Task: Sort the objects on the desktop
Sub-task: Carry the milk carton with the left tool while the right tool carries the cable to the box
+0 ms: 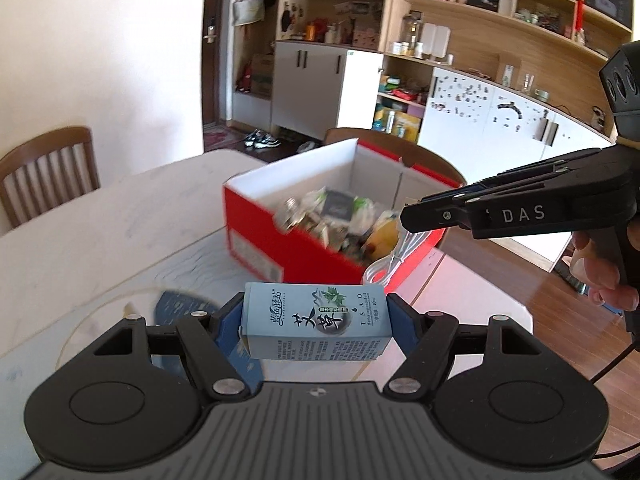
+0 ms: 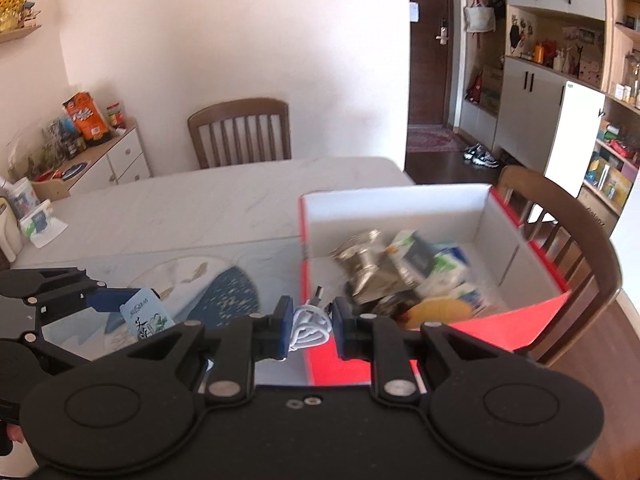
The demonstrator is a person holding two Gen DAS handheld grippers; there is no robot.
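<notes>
My left gripper [image 1: 316, 320] is shut on a small light-blue carton [image 1: 316, 320] with Chinese lettering, held lengthwise between the blue pads above the table. The same carton [image 2: 146, 318] shows at the lower left of the right wrist view. My right gripper [image 2: 310, 326] is shut on a bundled white USB cable [image 2: 310, 328], which hangs at the near wall of the red box. In the left wrist view the right gripper [image 1: 408, 210] reaches in from the right over the red box [image 1: 280, 240], the white cable [image 1: 390, 258] dangling below it. The red box [image 2: 528, 320], white inside, holds several blurred items.
A pale marble table [image 2: 180, 216] carries a blue-and-white placemat [image 2: 228, 300]. Wooden chairs stand at the far side [image 2: 240, 132] and behind the box [image 2: 576, 256]. A sideboard with snack bags [image 2: 86, 116] is at the left; shelves and cabinets [image 1: 460, 60] line the back wall.
</notes>
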